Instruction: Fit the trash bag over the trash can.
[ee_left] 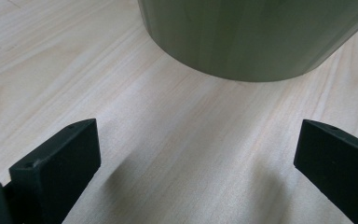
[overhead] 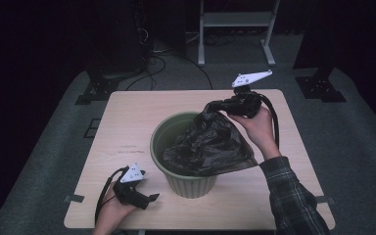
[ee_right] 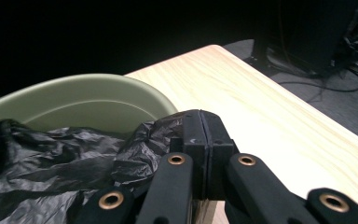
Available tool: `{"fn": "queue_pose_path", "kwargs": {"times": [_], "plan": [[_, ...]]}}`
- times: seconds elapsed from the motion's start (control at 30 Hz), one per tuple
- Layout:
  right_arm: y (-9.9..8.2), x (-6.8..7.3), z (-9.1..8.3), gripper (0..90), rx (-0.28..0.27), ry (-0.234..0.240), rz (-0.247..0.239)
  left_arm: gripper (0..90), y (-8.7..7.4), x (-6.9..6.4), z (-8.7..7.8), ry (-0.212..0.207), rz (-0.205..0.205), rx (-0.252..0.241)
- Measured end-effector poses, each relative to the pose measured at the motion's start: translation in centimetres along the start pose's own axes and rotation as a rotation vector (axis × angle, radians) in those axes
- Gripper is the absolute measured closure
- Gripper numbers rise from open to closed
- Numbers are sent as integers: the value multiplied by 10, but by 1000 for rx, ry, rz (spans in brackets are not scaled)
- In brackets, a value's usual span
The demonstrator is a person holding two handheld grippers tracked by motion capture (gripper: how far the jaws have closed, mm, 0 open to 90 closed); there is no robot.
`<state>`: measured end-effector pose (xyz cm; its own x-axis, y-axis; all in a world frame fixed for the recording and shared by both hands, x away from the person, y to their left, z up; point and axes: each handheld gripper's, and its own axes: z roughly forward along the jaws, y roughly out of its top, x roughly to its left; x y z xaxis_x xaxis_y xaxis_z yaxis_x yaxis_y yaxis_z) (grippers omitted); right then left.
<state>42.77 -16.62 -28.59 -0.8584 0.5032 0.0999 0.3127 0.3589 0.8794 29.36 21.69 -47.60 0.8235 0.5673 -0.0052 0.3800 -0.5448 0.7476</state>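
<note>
Standing over the pale wooden surface (overhead: 127, 122), I note a round olive-green plastic bin (overhead: 162, 128) upright near its middle, with a crumpled thin black plastic bag (overhead: 208, 144) lying partly inside it. The bag spreads across the bin's right rim and hangs out over that side, one corner drawn up and away toward the far right. The right tool (overhead: 214, 106), held in the person's right hand (overhead: 259, 128) above the far right part of the surface, has its jaws pressed together on that raised corner; in the right gripper view the black film (ee_right: 144, 140) bunches directly against the closed tool (ee_right: 205, 122). The left tool (overhead: 152, 198) rests low at the near left of the surface, just beside the bin's base, its jaws spread wide with nothing between them. In the left gripper view the bin wall (ee_left: 251, 37) stands ahead of the open jaws, not touching them.
</note>
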Motion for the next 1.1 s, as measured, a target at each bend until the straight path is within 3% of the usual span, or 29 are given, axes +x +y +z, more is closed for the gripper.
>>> {"fn": "queue_pose_path", "kwargs": {"times": [0.3, 0.57, 0.83, 1.1], "plan": [[-6, -11, -5, 900, -1, -51, 31, 0, 6, 1, -16, -21, -2, -50], [-9, -13, -10, 900, -11, -53, 39, 0, 18, -2, -30, -64, 17, -103], [-12, -14, -10, 899, 3, -57, 34, 34, 38, -5, -53, -134, 48, -161], [-12, -14, -10, 899, 11, -55, 31, 75, 65, -3, -77, -161, 87, -213]]}}
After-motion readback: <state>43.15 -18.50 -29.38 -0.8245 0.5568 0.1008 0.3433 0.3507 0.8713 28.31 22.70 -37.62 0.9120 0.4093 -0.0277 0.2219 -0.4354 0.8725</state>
